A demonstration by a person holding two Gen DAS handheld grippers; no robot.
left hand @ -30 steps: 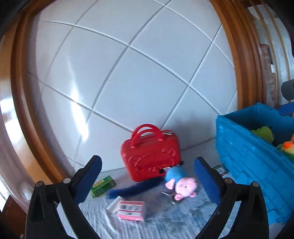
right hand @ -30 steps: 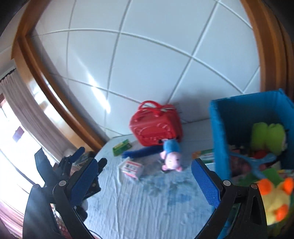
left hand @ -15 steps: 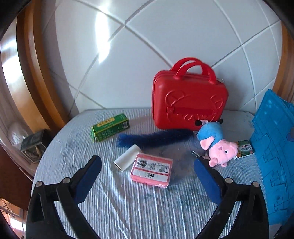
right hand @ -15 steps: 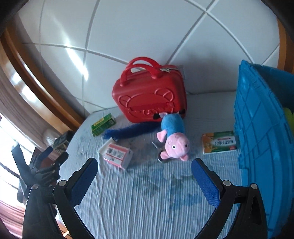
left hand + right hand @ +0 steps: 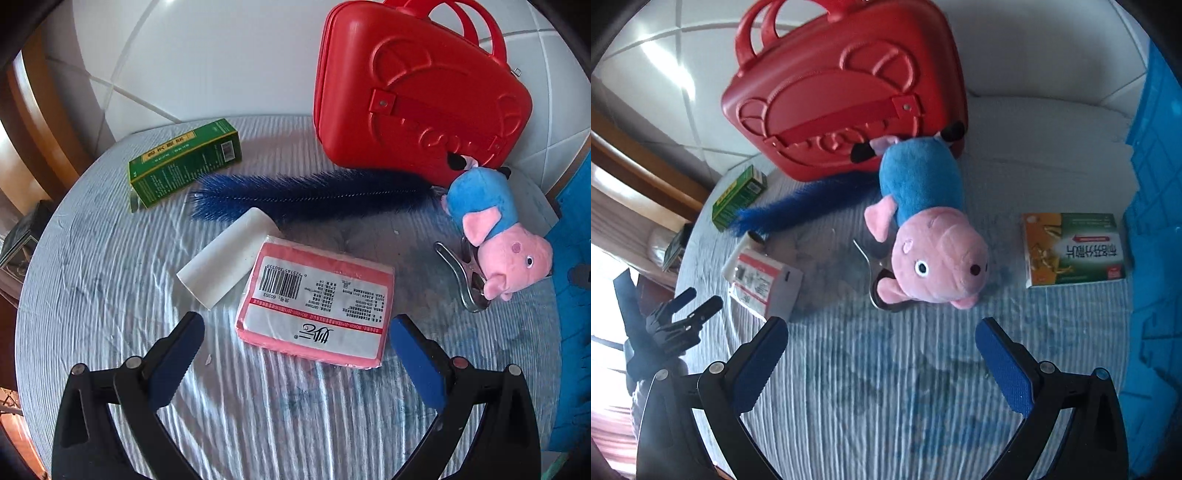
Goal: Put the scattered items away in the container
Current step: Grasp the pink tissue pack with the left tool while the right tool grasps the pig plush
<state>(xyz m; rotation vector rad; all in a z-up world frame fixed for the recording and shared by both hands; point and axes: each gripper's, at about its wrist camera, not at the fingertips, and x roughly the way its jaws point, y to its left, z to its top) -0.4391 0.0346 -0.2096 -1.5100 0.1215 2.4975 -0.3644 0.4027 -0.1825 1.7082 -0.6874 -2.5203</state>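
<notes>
- The left gripper (image 5: 295, 354) hangs with its jaws spread wide and empty, low in the frame, just before the pink packet (image 5: 316, 306) at centre.
- The right gripper (image 5: 881, 354) is likewise spread and empty, below the pig plush (image 5: 923, 225) at centre.
- The red case (image 5: 846, 88) stands upper centre.
- The blue container (image 5: 1156, 229) fills the right edge.

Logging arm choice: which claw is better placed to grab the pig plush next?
Probably the right claw: open, with the pig just ahead between its fingers. The left claw faces the pink pack.
</notes>
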